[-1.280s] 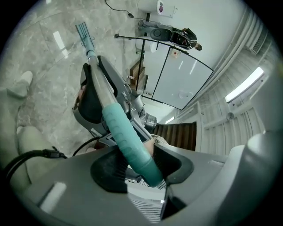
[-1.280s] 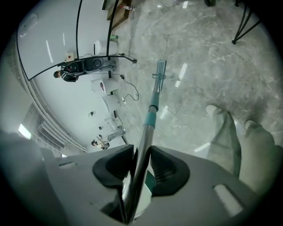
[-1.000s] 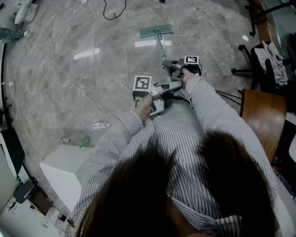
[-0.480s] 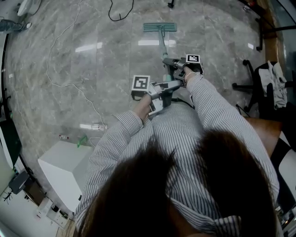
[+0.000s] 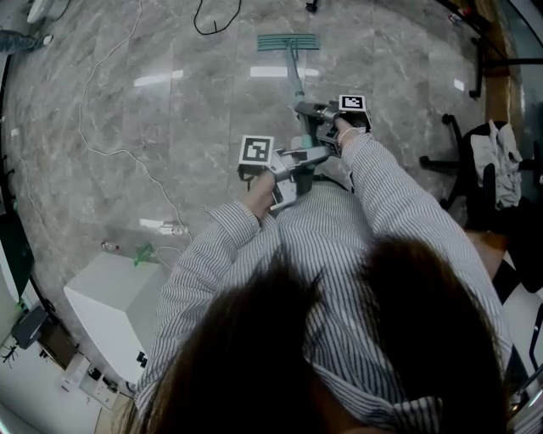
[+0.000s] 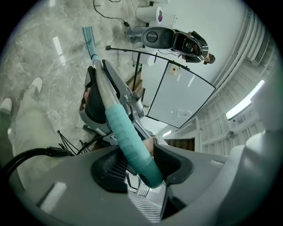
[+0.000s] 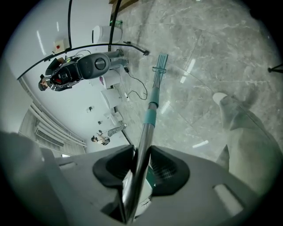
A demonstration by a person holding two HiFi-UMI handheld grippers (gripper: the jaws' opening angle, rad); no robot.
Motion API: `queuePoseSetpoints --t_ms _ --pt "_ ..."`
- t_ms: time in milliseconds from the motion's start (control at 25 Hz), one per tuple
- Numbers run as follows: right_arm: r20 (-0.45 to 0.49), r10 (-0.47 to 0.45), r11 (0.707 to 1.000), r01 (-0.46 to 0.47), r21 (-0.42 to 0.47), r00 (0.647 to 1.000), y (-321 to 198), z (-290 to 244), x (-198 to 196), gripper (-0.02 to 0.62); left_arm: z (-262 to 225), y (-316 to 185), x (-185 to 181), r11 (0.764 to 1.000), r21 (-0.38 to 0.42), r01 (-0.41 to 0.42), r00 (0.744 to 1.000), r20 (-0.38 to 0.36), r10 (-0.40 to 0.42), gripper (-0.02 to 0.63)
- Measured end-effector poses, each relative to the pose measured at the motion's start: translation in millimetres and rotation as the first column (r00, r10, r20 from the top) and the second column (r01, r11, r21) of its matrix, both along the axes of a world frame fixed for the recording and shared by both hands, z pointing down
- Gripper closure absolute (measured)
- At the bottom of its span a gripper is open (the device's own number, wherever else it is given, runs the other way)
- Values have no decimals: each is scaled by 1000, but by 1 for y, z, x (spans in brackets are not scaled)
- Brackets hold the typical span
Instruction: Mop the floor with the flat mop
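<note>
The flat mop's teal head (image 5: 288, 41) lies flat on the grey marble floor, far ahead of me. Its pole (image 5: 296, 80) runs back to both grippers. My right gripper (image 5: 316, 113) is shut on the metal part of the pole (image 7: 144, 132), the higher of the two in the head view. Just behind it my left gripper (image 5: 299, 161) is shut on the teal ribbed handle grip (image 6: 127, 140). In the right gripper view (image 7: 141, 167) the mop head (image 7: 161, 62) shows at the pole's far end. In the left gripper view (image 6: 138, 167) the mop head (image 6: 88, 33) is small at the top left.
A white cable (image 5: 110, 153) snakes over the floor at left and ends at a power strip (image 5: 165, 226). A white box (image 5: 110, 305) stands at lower left. A black cable (image 5: 212, 24) lies near the mop head. An office chair (image 5: 488, 161) stands at right.
The mop head has slid away from me over the floor, toward the black cable. Both grippers keep their hold on the pole. The furniture at right has shifted out of view.
</note>
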State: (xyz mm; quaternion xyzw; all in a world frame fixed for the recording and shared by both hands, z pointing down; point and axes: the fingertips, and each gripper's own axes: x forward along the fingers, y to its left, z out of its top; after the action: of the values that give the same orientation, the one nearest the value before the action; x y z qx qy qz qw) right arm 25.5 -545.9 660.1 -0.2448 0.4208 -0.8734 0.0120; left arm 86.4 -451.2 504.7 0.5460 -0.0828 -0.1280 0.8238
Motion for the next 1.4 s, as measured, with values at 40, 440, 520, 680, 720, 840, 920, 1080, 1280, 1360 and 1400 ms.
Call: queuePoseSetpoints --t_ms 40,440,520,680,720,840,920,1080,1280,1360,1400 --pt "-1 -9 1000 9 2 1000 0 0 2 477 1 0 2 1000 -2 5 1000 -3 -5 433" --pt "-27 -2 1000 2 -6 1000 4 5 19 480 8 1 20 996 -30 89 996 -7 -90 442" --pt "-34 -8 1000 8 -4 999 8 9 18 482 12 6 17 994 -43 102 995 -2 -102 446" --pt "-43 -10 1000 10 15 999 49 14 9 482 23 50 7 994 -37 107 994 12 -106 453" --pt "-43 -4 1000 5 21 999 62 15 7 482 26 64 6 995 -32 98 995 17 -97 453" --pt "-43 13 999 -11 32 999 78 21 6 482 28 83 5 998 -17 67 998 18 -66 454" --pt "-41 29 999 -28 35 999 99 24 4 482 31 105 2 999 -14 42 999 20 -41 454" --pt "-34 59 998 -58 40 998 166 31 -6 482 38 174 -12 1000 -3 11 1000 25 -11 454" --pt "-28 80 996 -79 47 996 244 32 -16 482 46 256 -24 1000 -5 -8 999 43 9 454" --pt "-35 86 995 -84 51 996 277 32 -19 482 45 290 -27 1000 -2 -12 999 40 12 454" --pt "-41 87 995 -85 49 995 296 31 -20 481 43 308 -28 1000 -3 -15 999 32 15 454"
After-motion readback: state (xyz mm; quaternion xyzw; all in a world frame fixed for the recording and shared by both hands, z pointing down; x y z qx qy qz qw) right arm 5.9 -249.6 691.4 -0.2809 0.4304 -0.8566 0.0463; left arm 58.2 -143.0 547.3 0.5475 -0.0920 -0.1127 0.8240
